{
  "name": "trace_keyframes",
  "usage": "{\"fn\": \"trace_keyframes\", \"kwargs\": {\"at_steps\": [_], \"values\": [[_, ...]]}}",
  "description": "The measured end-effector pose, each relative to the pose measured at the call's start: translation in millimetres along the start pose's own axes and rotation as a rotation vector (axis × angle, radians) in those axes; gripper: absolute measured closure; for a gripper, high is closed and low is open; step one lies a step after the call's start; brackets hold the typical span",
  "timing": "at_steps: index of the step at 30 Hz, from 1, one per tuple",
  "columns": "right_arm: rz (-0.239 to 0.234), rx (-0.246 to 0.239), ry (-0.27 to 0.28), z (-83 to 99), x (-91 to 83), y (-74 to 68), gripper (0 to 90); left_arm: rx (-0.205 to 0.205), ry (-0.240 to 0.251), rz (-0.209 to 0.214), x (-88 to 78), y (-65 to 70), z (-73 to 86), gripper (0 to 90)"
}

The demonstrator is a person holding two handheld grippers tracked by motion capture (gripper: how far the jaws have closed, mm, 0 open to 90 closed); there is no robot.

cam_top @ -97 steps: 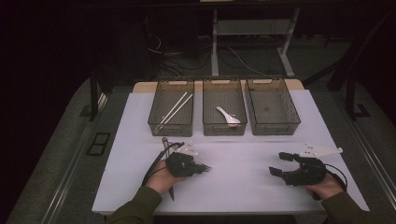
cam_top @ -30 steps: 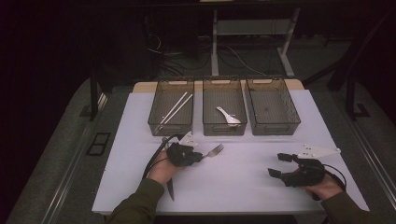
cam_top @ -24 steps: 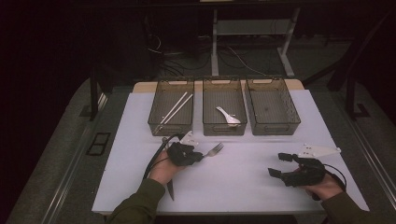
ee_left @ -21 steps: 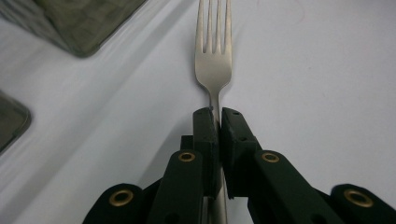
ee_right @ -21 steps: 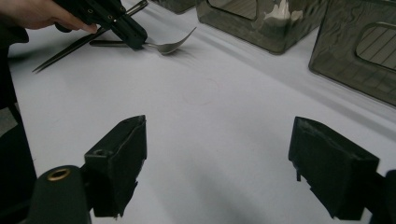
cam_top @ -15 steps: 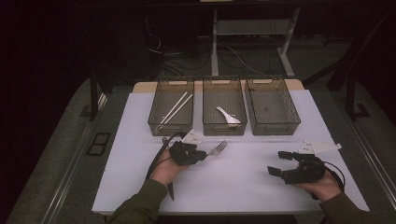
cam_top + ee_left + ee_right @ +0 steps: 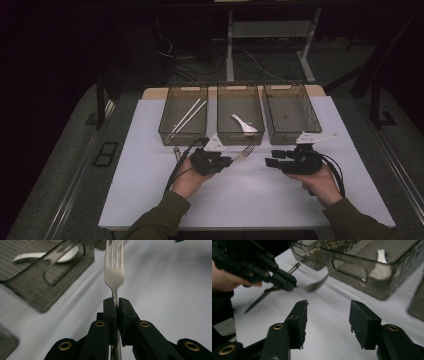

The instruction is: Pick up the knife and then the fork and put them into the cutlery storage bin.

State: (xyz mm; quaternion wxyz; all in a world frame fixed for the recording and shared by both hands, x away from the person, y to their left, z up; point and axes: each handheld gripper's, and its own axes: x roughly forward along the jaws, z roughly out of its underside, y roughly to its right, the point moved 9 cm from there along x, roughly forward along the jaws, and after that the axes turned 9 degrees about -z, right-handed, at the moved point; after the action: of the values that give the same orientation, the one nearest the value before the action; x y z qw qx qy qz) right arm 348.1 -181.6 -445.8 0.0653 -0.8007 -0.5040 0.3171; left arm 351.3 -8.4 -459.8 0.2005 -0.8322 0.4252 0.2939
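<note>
Dark floor and cables surround a white worktop (image 7: 150, 200) that carries three smoky plastic bins along its far edge: the left bin (image 7: 184, 114) holds chopsticks (image 7: 187, 118), the middle bin (image 7: 240, 113) a white spoon (image 7: 243, 124), and the right bin (image 7: 291, 112) sits beside them. Near the middle bin's front wall, the left claw (image 7: 229, 161) is clamped on the handle of a metal fork (image 7: 244, 152); in the left gripper view its jaws press together on the fork's neck, tines pointing away over the worktop. Compared with a second ago, the fork is held a little higher and nearer the centre. The right claw (image 7: 270, 162) has shifted leftward from the worktop's right side toward the fork and now stands just beside its tines. Its jaws have just been closing, yet in the right gripper view they stand apart with nothing between them, the fork hanging ahead of them.
</note>
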Motion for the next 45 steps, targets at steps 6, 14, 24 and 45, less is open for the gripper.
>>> {"fn": "trace_keyframes", "kwargs": {"at_steps": [6, 14, 24, 45], "values": [[-0.033, 0.025, 0.007, -17.3, 22.1, 3.1, 55.7, 0.018, 0.012, 0.005, 2.4, 9.8, -7.9, 84.6], [-0.068, 0.053, -0.003, -23.1, 38.0, 2.7, 67.3, 0.032, 0.033, -0.007, 1.0, 12.3, -11.5, 84.5], [-0.098, 0.086, 0.063, -33.5, 37.4, 0.5, 86.7, 0.033, 0.054, -0.019, -0.7, 9.7, -13.9, 84.4], [0.052, 0.066, 0.208, -66.5, -29.1, 38.6, 88.4, -0.067, 0.117, 0.078, -33.4, 0.5, 14.8, 47.4]]}}
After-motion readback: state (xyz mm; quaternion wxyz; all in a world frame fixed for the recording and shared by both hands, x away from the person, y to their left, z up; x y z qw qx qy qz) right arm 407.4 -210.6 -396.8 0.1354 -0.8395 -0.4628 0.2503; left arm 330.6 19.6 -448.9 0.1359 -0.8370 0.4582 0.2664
